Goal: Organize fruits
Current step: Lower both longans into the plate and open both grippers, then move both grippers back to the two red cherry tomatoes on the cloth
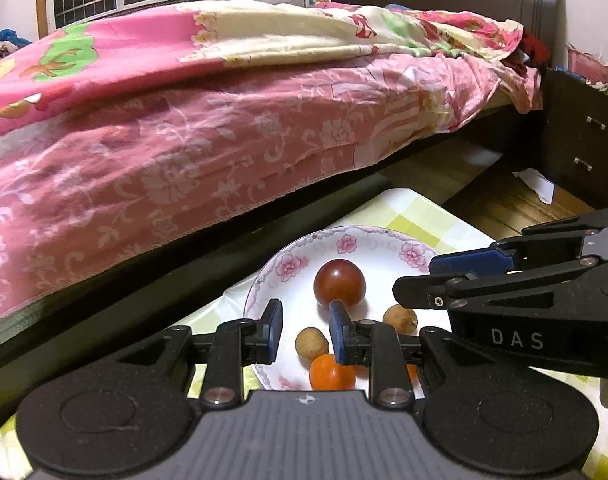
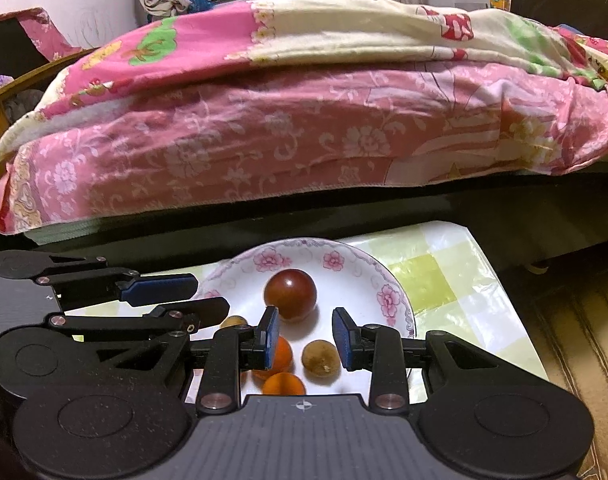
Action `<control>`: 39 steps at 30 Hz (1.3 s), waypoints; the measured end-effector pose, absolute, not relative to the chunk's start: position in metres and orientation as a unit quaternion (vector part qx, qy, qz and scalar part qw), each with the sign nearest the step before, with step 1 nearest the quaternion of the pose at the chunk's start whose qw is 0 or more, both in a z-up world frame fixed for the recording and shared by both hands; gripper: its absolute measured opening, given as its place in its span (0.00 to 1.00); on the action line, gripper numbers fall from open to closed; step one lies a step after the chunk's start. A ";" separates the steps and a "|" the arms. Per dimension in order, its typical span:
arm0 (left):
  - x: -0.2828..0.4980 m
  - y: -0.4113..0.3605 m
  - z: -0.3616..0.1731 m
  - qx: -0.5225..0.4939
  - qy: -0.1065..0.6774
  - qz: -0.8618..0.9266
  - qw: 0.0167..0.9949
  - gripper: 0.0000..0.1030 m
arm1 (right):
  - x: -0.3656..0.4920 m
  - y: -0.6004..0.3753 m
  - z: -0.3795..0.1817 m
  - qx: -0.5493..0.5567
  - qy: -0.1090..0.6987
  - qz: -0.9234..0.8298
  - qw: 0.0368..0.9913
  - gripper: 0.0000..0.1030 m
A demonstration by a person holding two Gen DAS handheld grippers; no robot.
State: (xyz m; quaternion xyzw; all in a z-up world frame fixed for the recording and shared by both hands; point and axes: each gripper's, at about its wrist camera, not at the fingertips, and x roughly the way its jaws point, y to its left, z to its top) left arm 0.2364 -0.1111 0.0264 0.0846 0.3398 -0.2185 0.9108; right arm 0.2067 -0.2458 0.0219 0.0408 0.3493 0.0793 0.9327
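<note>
Two hand-held claws hover low over a white plate (image 2: pixel 396 280) with a pink flower rim, which sits on a bench (image 2: pixel 444 264) covered in a yellow-green checked cloth, just in front of a bed (image 2: pixel 263 140) with pink bedding. The plate is the landmark: all the fruit visible lies in it. A dark red tomato (image 2: pixel 289 294) sits near its centre. Nearer the cameras lie two small brown longans (image 2: pixel 320 360) and at least two small orange fruits (image 2: pixel 283 385), clustered together. The right claw (image 2: pixel 306 338) is spread, empty, above the plate's near half. The left claw (image 1: pixel 306 332) is also spread and empty, alongside. Probably both are poised to choose a fruit for sorting.
</note>
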 end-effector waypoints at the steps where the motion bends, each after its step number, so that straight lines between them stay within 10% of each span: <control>1: 0.235 -0.110 0.027 0.084 0.340 -0.218 0.911 0.32 | 0.205 -0.244 0.023 0.041 0.349 0.080 0.933 0.27; 39: 0.153 -0.041 0.012 0.076 0.398 -0.222 0.887 0.33 | 0.141 -0.176 -0.013 -0.002 0.422 0.138 0.896 0.30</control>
